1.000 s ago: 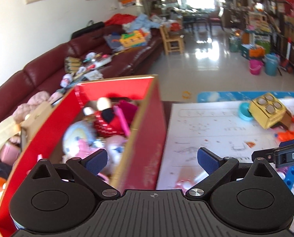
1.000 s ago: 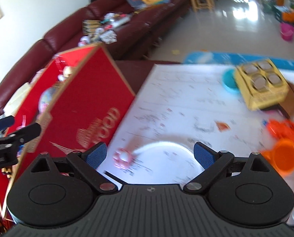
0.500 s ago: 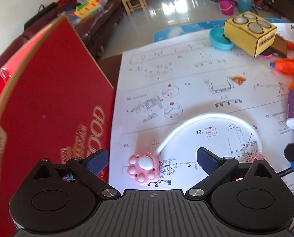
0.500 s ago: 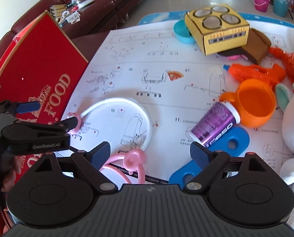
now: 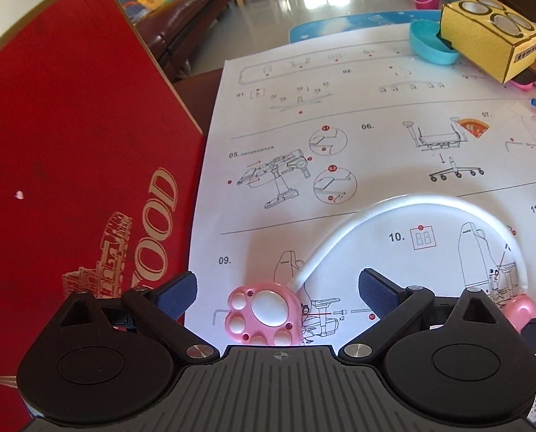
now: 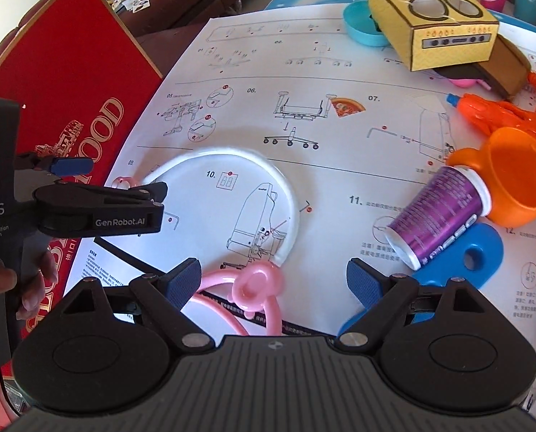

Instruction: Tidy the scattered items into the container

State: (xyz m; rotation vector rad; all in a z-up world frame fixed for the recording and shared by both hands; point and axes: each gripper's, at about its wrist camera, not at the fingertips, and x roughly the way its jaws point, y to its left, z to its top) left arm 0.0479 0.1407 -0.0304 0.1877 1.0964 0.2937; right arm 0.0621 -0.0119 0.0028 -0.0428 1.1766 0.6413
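A pink cat-paw handle [image 5: 262, 313] with a white cord [image 5: 404, 205] looped to a second pink handle [image 5: 519, 307] lies on the instruction sheet [image 5: 340, 115]. My left gripper [image 5: 278, 289] is open, its fingers either side of the paw handle, low over it. In the right wrist view the white loop [image 6: 268, 169] and a pink handle [image 6: 255, 284] lie between my open right gripper's [image 6: 273, 275] fingers. The left gripper [image 6: 99, 194] shows at the left there. The red cardboard box [image 5: 70, 165] stands at the left.
A purple cup [image 6: 437, 216], orange cup [image 6: 512, 180], blue flat piece [image 6: 476, 252], orange water gun [image 6: 502, 111], yellow toy stove box [image 6: 437, 18], teal bowl [image 6: 361, 25] and pizza slice piece [image 6: 347, 106] lie on the sheet to the right.
My left gripper swung from above the box down to the sheet and closed in on the paw handle. My right gripper moved forward over the second pink handle.
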